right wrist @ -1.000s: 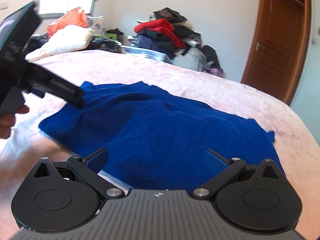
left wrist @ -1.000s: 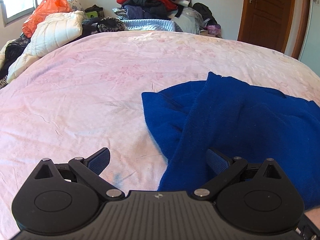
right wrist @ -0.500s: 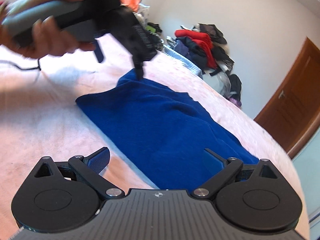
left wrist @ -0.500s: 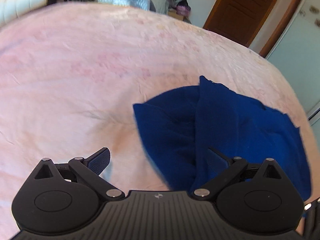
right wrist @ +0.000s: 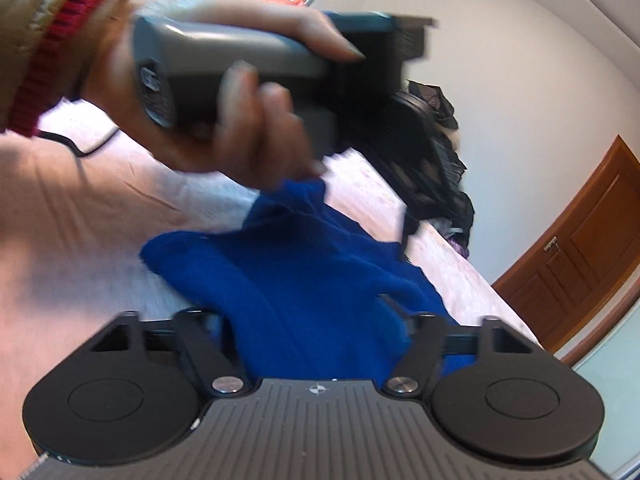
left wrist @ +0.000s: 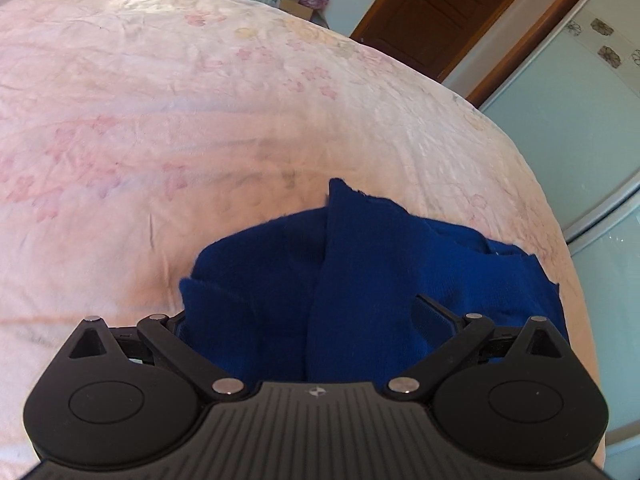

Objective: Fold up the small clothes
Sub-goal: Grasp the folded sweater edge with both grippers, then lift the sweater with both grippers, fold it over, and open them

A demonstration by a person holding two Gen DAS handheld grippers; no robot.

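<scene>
Both grippers had come in low over the blue garment [left wrist: 360,272] since a second before, when it lay farther ahead on the pink bed [left wrist: 200,100]. On my left gripper [left wrist: 298,316] the jaws stood wide, cloth bunched between them, nothing pinched. On my right gripper [right wrist: 310,320] the jaws were closing with a fold between them; I couldn't tell whether the pads pressed it. My left hand [right wrist: 224,120] held its handle above the garment.

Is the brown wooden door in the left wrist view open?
No, the brown wooden door sits shut in its frame, beyond the pink bedspread.
</scene>
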